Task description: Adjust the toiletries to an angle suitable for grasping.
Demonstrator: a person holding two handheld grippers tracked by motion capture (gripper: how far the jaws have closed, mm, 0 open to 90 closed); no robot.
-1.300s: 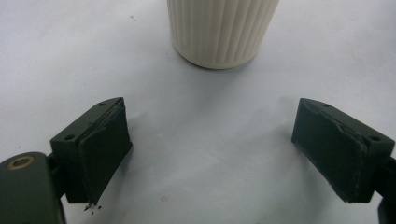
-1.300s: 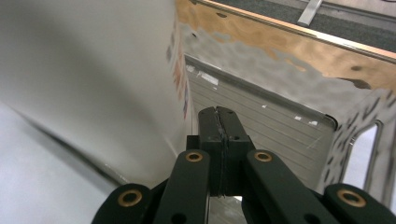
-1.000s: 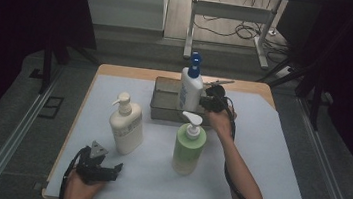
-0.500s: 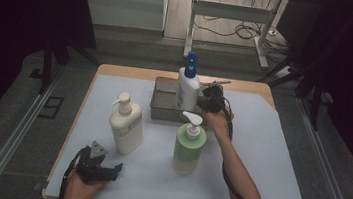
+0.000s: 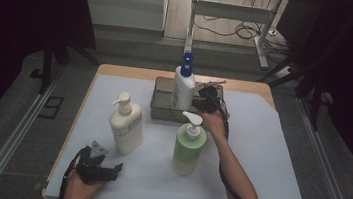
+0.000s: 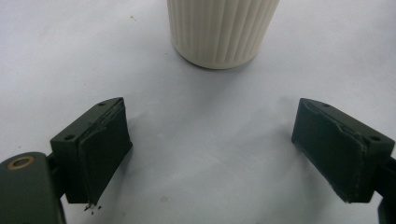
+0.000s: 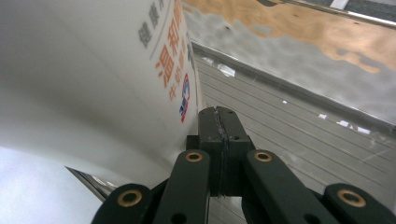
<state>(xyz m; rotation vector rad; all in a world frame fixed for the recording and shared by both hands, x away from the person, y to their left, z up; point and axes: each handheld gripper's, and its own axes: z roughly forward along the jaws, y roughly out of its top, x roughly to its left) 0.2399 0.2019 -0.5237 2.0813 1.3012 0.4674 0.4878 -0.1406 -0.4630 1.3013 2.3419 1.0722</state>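
White bottle (image 5: 184, 88) shifted, closed right claw (image 7: 219, 114) beside

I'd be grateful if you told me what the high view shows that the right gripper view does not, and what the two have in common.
The high view alone takes in the green pump bottle, the cream pump bottle, the left gripper with its jaws open low on the white mat, and the blue cap.

The right gripper view alone shows orange and grey print on the bottle's side and the right gripper with jaws pressed together, nothing between them.

Both share the white bottle and the grey tray under it.
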